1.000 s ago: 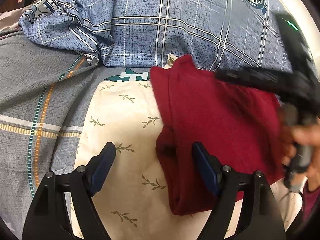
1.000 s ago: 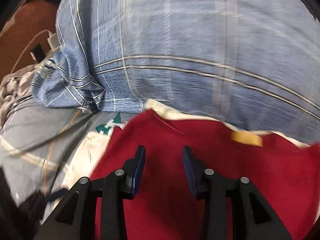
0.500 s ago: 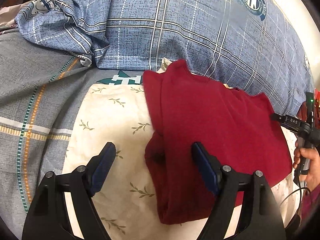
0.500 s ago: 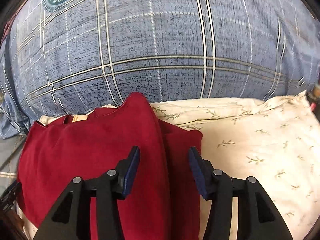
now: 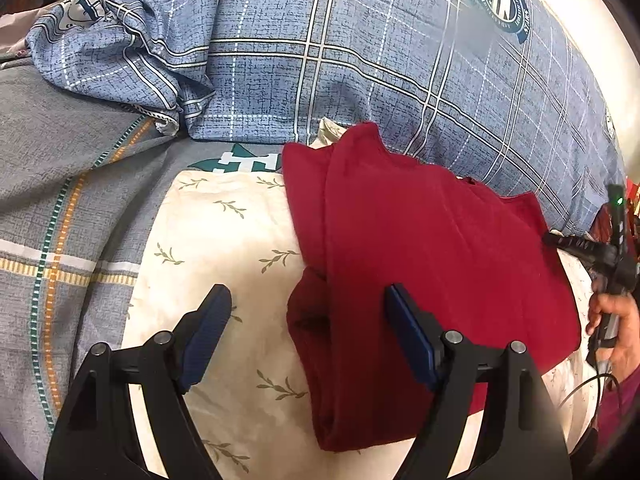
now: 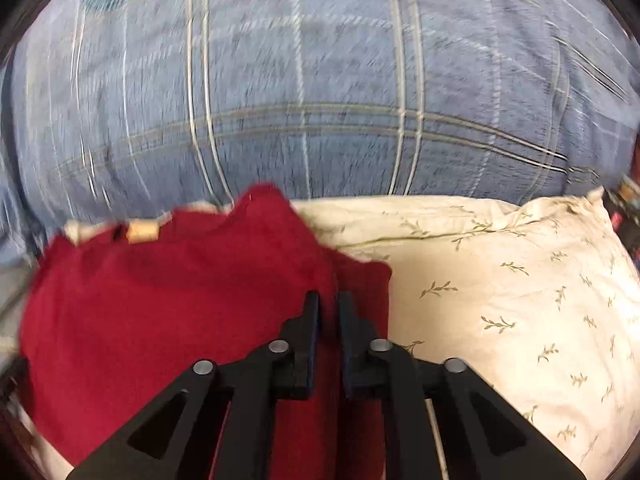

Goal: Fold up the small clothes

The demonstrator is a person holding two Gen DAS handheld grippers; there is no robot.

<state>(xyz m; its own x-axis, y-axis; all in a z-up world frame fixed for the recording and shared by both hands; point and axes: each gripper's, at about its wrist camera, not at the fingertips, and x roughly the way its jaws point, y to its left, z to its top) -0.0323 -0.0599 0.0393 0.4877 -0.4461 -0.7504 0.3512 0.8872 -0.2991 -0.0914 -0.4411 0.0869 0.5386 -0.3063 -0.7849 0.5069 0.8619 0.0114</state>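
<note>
Red garment (image 6: 160,320), part-folded on leaf-print pillow (image 6: 500,300). Right gripper (image 6: 328,316), newly arrived at its right fold, closing on cloth (pinch forming). Left gripper (image 5: 308,336) wide open, empty.

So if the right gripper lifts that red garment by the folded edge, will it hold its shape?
Probably not. The red garment lies limp with soft creases, so it will likely droop and unfold. The right gripper is closing on just a narrow ridge of its fold, so lower layers may slip free. The puffy leaf-print pillow beneath probably gives under any push.
</note>
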